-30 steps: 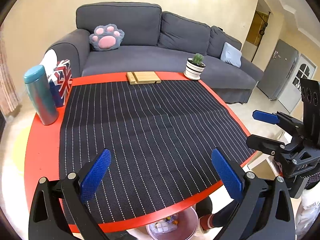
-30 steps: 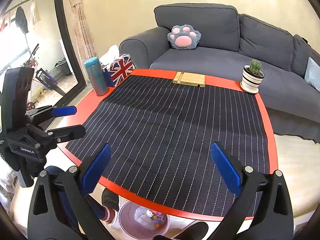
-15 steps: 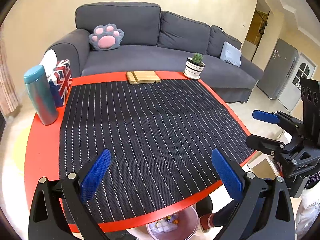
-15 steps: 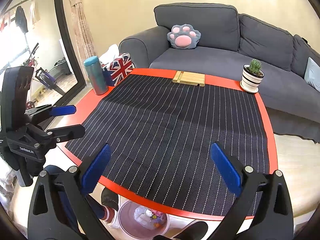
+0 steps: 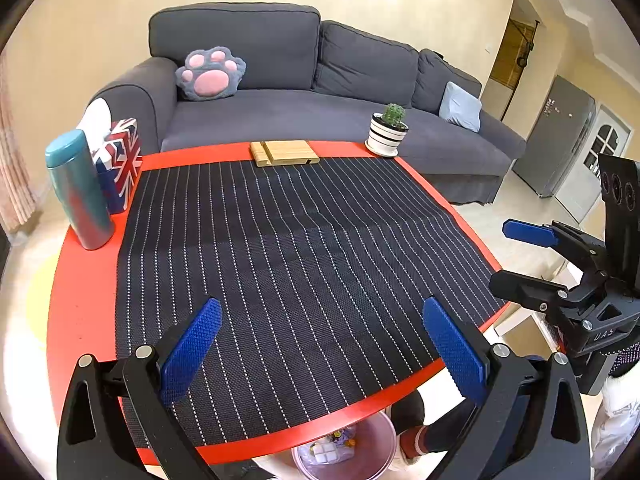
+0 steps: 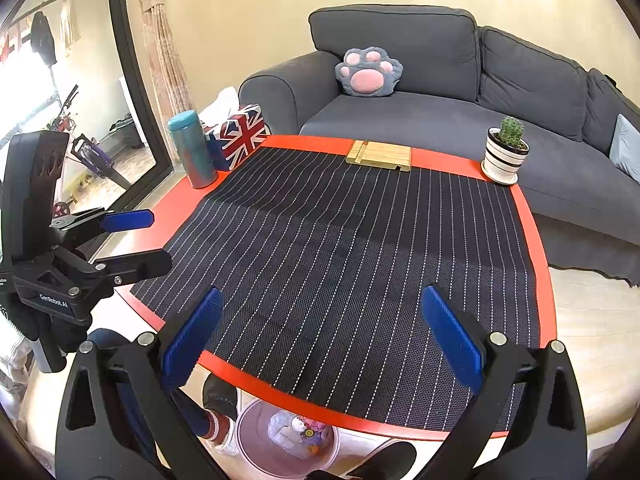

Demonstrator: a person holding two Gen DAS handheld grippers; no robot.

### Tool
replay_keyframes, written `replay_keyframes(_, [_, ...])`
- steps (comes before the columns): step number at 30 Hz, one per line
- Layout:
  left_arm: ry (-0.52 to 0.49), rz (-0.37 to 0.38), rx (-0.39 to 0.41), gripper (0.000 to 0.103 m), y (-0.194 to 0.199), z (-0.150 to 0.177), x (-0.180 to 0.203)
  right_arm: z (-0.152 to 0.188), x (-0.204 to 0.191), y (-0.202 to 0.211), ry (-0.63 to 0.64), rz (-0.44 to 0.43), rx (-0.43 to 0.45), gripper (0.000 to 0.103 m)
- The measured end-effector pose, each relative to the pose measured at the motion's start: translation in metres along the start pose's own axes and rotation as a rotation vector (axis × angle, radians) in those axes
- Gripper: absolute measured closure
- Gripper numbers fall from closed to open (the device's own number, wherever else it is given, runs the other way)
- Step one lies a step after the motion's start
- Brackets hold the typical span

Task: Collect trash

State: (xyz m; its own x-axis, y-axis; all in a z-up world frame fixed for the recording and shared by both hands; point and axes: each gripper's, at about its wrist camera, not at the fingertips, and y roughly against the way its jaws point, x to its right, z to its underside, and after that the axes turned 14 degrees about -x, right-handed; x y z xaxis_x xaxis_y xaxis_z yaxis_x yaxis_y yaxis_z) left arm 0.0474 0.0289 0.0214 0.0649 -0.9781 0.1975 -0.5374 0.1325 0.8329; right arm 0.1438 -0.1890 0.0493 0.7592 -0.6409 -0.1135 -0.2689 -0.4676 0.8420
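Observation:
A pinkish translucent trash bin stands on the floor under the table's near edge, with several scraps of trash inside; it also shows in the right wrist view. No loose trash lies on the black striped mat. My left gripper is open and empty above the mat's near edge. My right gripper is open and empty too. Each gripper shows in the other's view, the right one off the table's right edge, the left one off its left edge.
A red round table carries a teal flask, a Union Jack tissue box, a wooden stand and a potted cactus along its far side. A grey sofa stands behind. Feet show by the bin.

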Motion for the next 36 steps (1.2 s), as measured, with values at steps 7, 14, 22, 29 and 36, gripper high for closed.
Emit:
replay_keyframes(7, [-0.003,0.002,-0.001,0.006,-0.0003,-0.0005,0.0007,0.0009,-0.0004,-0.0014,0.001,-0.002,-0.003,0.005])
replay_keyframes(14, [-0.005,0.001,0.000,0.006,-0.0001,0.0012,0.0019,-0.0005,0.0001,-0.0014,0.001,-0.003,-0.003,0.005])
replay_keyframes(22, [-0.005,0.003,0.000,0.006,-0.0002,0.0014,0.0022,-0.0010,0.0011,-0.0021,0.001,-0.004,-0.006,0.005])
replay_keyframes(29, [-0.005,0.004,-0.004,0.006,-0.0011,0.0019,0.0036,-0.0010,0.0013,-0.0026,0.000,-0.005,-0.008,0.005])
replay_keyframes(36, [-0.009,-0.002,-0.007,0.006,-0.0027,0.0020,0.0045,-0.0012,0.0013,-0.0027,0.000,-0.005,-0.007,0.005])
